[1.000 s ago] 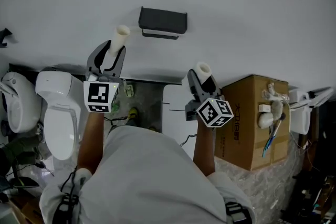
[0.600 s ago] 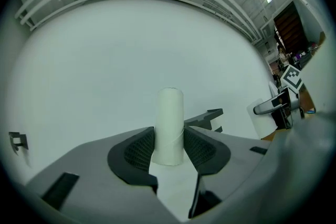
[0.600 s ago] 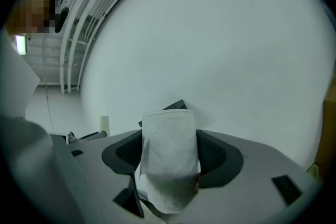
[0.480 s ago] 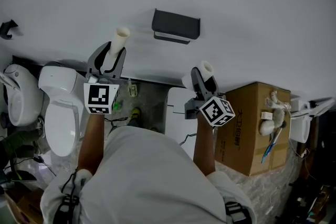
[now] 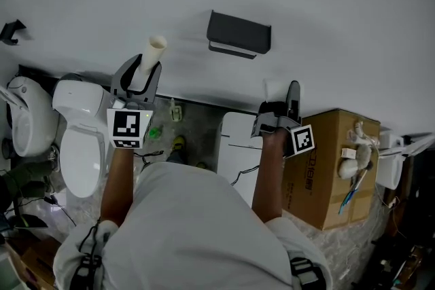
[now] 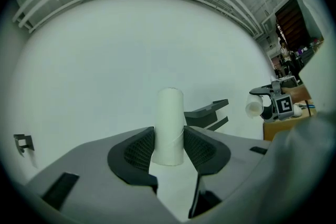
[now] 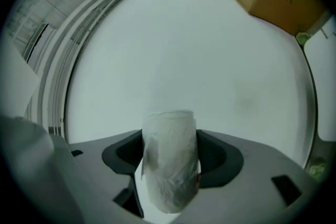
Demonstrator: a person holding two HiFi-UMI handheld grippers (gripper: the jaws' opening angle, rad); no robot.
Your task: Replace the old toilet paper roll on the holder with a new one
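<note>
- My left gripper point(image 6: 169, 145) pinches a bare cardboard tube point(image 6: 170, 120) near its lower end, and the tube stands upright between the pads.
- The dark holder point(image 5: 239, 34) is mounted on the white wall, between my two grippers and apart from both.
- My right gripper point(image 7: 170, 157) has its jaws wide, clamped around a wrapped new toilet paper roll point(image 7: 169, 176), just left of the cardboard box point(image 5: 333, 159).

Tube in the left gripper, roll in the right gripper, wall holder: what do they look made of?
Tube: pale cardboard, matte; a diagonal wound seam shows low on it.
Roll: soft tissue paper under a wrinkled, slightly glossy skin, maybe a thin wrap.
Holder: dark, matte, sharp-edged; plastic or painted metal, can't tell which.
</note>
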